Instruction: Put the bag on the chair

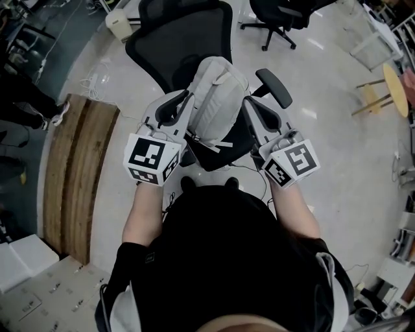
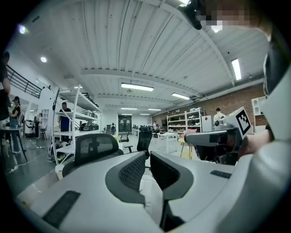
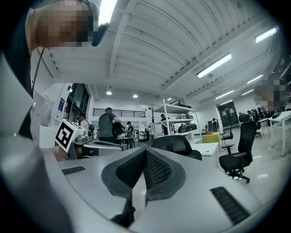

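Grey glossy floor | black chair | left claw, right claw clamped on pale bag

Pale glossy floor; wooden boards at left; far office chair beyond. White ribbed ceiling, strip lights, metal shelves, brick wall far right.
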Demonstrator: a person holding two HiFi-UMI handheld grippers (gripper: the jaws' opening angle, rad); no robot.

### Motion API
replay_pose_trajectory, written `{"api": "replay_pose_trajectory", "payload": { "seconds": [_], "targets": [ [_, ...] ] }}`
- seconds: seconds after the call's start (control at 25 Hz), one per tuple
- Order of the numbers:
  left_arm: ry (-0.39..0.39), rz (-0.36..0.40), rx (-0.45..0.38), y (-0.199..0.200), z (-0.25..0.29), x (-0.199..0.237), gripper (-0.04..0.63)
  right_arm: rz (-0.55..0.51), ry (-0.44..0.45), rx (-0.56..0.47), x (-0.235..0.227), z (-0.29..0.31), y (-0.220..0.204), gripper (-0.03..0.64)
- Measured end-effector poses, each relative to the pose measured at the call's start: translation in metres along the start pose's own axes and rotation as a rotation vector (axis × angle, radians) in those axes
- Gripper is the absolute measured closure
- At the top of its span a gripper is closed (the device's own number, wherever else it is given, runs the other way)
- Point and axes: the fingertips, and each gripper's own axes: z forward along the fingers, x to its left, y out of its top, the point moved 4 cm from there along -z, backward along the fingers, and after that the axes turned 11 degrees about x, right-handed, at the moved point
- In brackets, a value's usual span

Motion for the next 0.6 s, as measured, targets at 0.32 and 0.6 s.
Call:
{"api": "replay_pose_trajectory", "payload": {
  "seconds": [0.32, 0.6],
  "targets": [
    [0.006, -0.035, 0.055, -0.028, 0.002, 0.002, 0.548, 0.038, -0.036, 0.022, -0.015, -0.003, -0.018, 0.588],
    [0.051, -0.075, 0.065, -0.038, -0.003, 0.022, 0.548, 0.041, -0.082, 0.058, -0.02, -0.003, -0.025, 0.589]
  ]
}}
